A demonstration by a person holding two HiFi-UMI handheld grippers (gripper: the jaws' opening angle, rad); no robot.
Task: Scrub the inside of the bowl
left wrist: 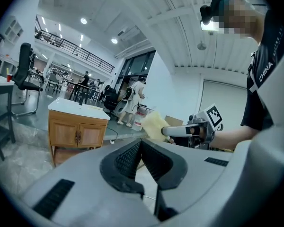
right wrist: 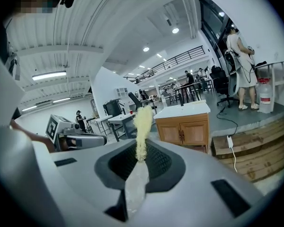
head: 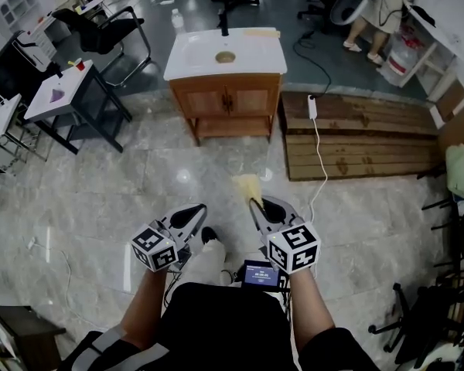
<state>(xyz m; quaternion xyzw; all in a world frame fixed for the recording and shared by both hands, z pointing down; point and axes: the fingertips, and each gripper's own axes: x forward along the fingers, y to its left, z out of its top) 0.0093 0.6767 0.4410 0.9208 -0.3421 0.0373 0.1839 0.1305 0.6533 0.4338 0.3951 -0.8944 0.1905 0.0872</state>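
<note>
Bowl (head: pixel 197 52) — seemingly the white basin set in the wooden cabinet (head: pixel 226 103) — stood well ahead of both claws, across open floor (head: pixel 139 184), with nothing touching it. The right claw (head: pixel 253 204) was clamped on a yellow sponge (head: pixel 247 185), which jutted forward past its tips, probably so the soft end would meet the basin first. The left claw (head: pixel 200 209), just beside it, was closed with nothing between its jaws — likely kept free to steady things. Scrubbing looked not yet begun.
</note>
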